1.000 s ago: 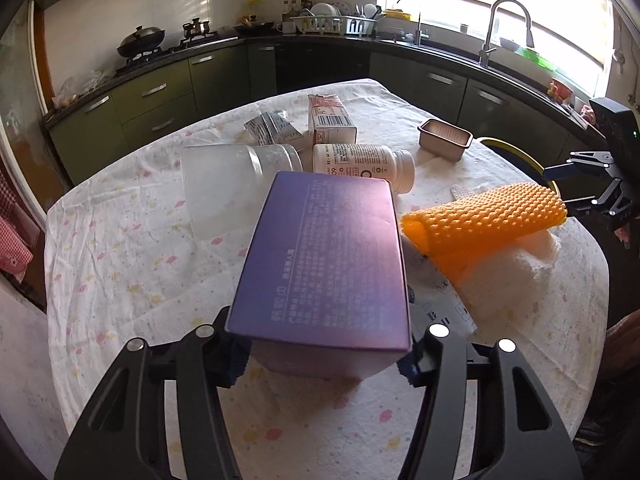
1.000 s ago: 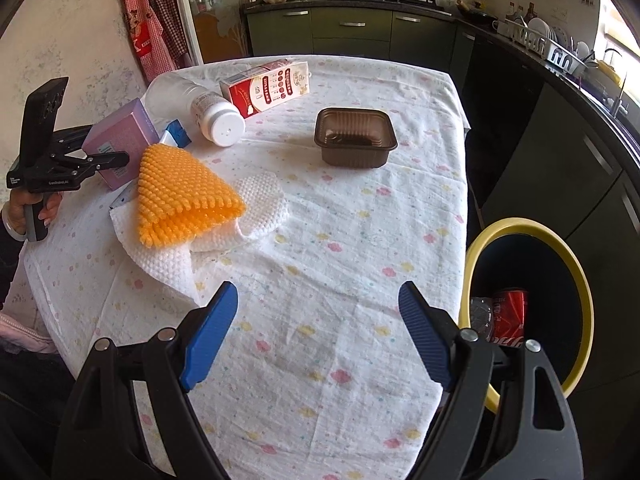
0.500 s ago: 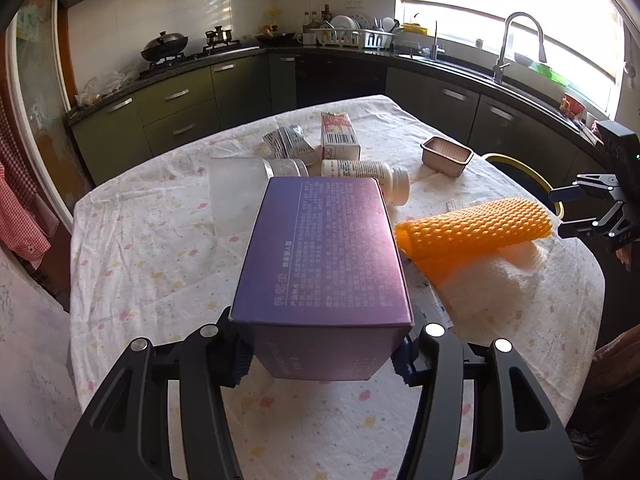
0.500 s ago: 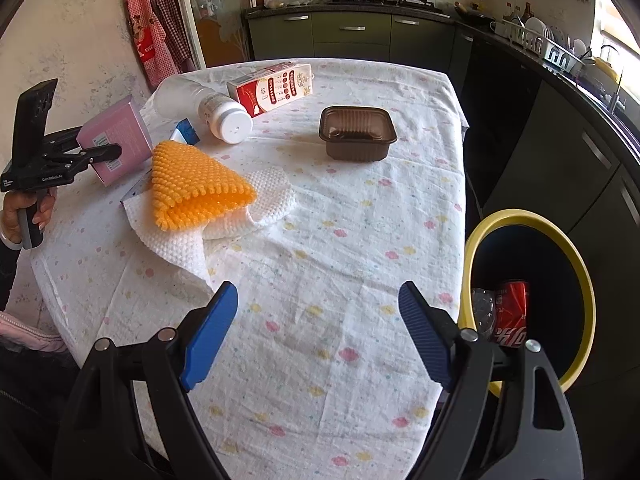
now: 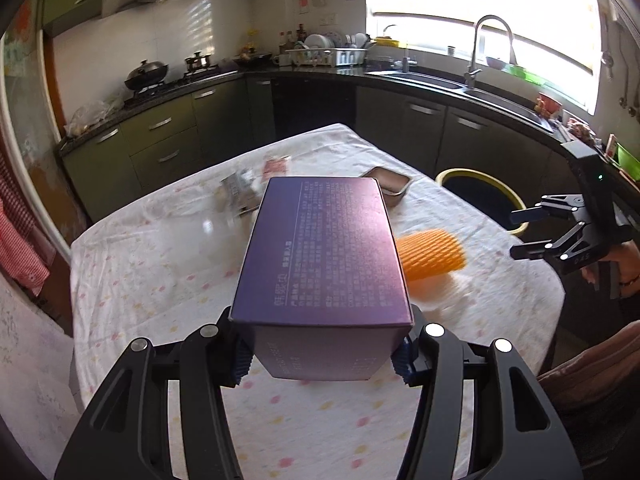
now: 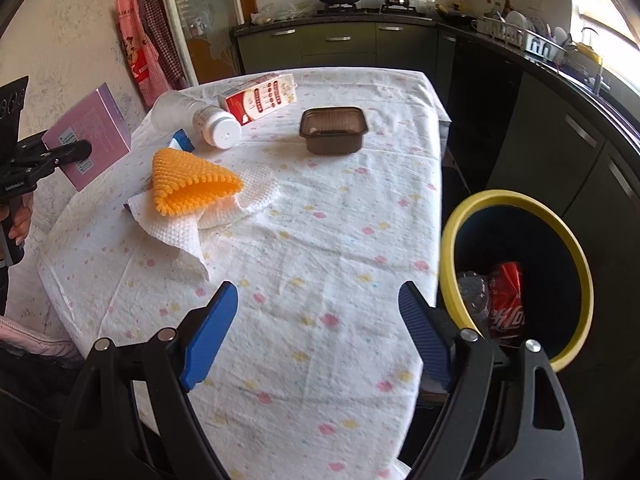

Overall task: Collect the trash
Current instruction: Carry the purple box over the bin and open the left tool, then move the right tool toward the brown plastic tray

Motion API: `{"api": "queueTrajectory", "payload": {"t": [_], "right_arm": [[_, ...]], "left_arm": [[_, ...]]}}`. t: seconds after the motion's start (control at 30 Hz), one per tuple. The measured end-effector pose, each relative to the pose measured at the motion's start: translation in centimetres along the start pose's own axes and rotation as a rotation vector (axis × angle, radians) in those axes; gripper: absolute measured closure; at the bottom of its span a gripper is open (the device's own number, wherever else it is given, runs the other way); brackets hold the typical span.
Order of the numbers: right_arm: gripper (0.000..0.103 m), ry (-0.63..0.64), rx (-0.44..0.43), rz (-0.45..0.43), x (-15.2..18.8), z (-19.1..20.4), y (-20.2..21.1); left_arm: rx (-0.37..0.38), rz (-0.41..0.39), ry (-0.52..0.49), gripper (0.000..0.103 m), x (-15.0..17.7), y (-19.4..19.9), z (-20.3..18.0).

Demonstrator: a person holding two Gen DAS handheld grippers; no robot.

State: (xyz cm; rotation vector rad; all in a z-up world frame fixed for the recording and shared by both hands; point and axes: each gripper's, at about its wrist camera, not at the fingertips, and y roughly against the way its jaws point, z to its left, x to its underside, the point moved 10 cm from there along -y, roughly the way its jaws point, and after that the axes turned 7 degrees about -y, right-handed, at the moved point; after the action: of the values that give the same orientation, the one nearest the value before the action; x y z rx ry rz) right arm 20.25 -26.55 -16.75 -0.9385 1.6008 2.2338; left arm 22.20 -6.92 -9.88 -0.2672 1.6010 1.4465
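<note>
So the left tongs are clamped on the near end of a purple box, pads squeezing both sides, and the box is up in the air clear of the table. Right tongs are spread wide with nothing between them, hanging over the near edge of the tablecloth. Just off the table's right side sits a yellow-rimmed bin with a red can and some clear plastic in it. On the table: an orange knitted cloth lying on a white towel, a brown plastic tray, a white bottle on its side, and a red-and-white carton behind it.
</note>
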Motion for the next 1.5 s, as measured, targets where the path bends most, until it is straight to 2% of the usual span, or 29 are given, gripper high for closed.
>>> {"api": "queueTrajectory", "payload": {"t": [0.07,0.23,0.37,0.47,0.63,0.77,0.83,0.87,0.9,0.93,1.07,1.17,1.33,1.5], "right_arm": [[0.025,-0.030,0.009,-0.018,0.5,-1.2,0.8],[0.025,-0.118,0.049,-0.060,2.3,-5.0,3.2],[0.025,-0.184,0.099,-0.094,4.1,-8.5,5.7],[0.024,-0.232,0.143,-0.120,5.3,-11.0,7.6],[0.022,-0.345,0.189,-0.160,7.9,-15.3,10.3],[0.022,-0.406,0.199,-0.157,9.5,-17.5,10.5],[0.022,-0.420,0.195,-0.153,9.8,-18.0,10.3],[0.022,-0.424,0.193,-0.153,9.9,-18.0,10.2],[0.022,-0.428,0.189,-0.152,10.0,-18.1,10.1],[0.022,-0.429,0.185,-0.150,10.0,-18.1,9.9],[0.022,-0.423,0.168,-0.148,9.9,-17.7,9.4],[0.022,-0.416,0.155,-0.147,9.6,-17.3,8.9],[0.022,-0.393,0.128,-0.140,8.4,-15.8,7.3],[0.022,-0.341,0.099,-0.099,5.9,-13.0,4.8]], "left_arm": [[0.033,-0.009,-0.024,0.049,-1.7,-0.4,-2.1],[0.168,-0.015,-0.107,0.049,-6.2,-3.6,-9.3],[0.302,-0.001,-0.174,0.049,-9.5,-7.6,-16.9],[0.368,0.033,-0.210,0.049,-11.4,-11.0,-21.9],[0.403,0.109,-0.261,0.049,-13.5,-17.1,-28.3],[0.406,0.160,-0.260,0.048,-14.5,-21.0,-31.0],[0.391,0.161,-0.257,0.046,-15.3,-22.6,-31.9],[0.380,0.154,-0.256,0.042,-15.6,-23.1,-32.0],[0.366,0.147,-0.251,0.031,-16.0,-23.5,-32.0],[0.358,0.138,-0.244,0.026,-16.3,-23.7,-31.8],[0.334,0.072,-0.204,0.024,-17.7,-21.3,-30.0],[0.305,0.007,-0.183,0.018,-17.4,-17.6,-27.6],[0.271,-0.064,-0.125,0.014,-14.3,-11.0,-22.8],[0.193,-0.101,0.031,0.012,-9.7,-5.6,-15.2]]}}
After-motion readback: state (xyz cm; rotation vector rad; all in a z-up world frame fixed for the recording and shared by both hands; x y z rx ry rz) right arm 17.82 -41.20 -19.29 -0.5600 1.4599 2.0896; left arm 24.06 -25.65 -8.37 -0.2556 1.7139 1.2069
